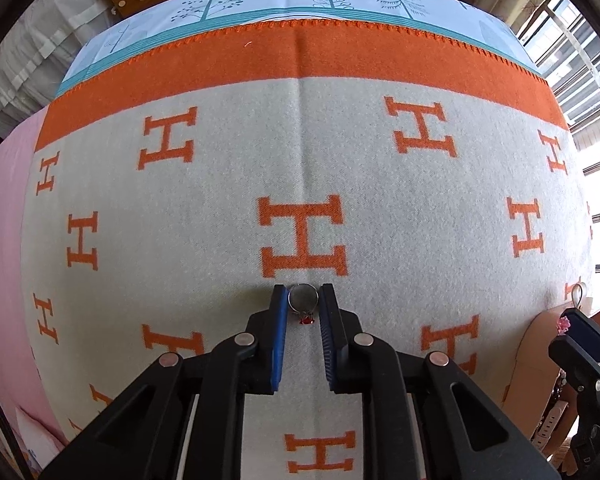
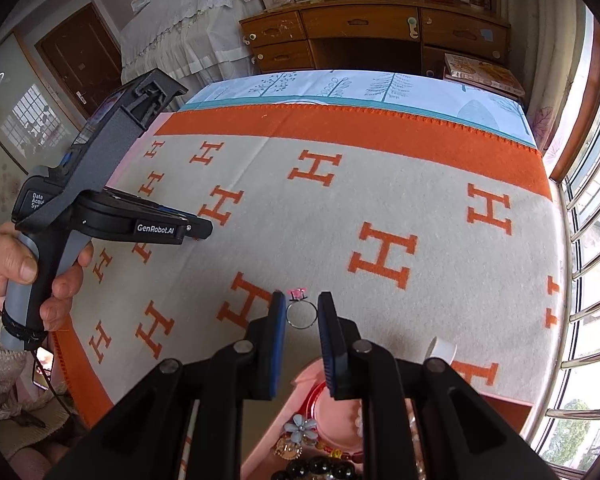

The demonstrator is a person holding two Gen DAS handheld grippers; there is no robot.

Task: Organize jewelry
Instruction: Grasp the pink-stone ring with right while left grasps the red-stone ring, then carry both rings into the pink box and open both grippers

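The left gripper (image 1: 303, 294), black-framed with blue ribbed pads, has its jaws drawn narrow around a silver ring with a red stone (image 1: 303, 300); the band sits upright between the pad tips, the small red gem hanging at its lower edge, and the pads press on both sides of the band. It is held above a felt-like blanket (image 1: 220, 200), pale grey, woven with big orange serif letters "H" and edged by a broad orange band with a stitched border.

In the right wrist view the right gripper (image 2: 300, 308) is likewise narrowed on a second thin silver ring (image 2: 302, 314), this one topped by a tiny pink flower-like ornament; both pads touch the band. Directly below it lies a pink tray (image 2: 300, 380) holding jewelry: a pale blue flower piece (image 2: 300, 426), dark glossy round beads (image 2: 320, 468) and a red bangle (image 2: 314, 398). A white roll of tape (image 2: 442, 350) stands near on the blanket.

At left in that view a person's hand (image 2: 24, 276), in a knitted beige sleeve, grips the grey handle of the other tool, whose black body reads "GenRobot.AI"; a partly visible label begins "Data Acqui". Beyond the bed, a light blue sheet (image 2: 340, 88) with drawn trees and a wooden drawer desk (image 2: 360, 36)
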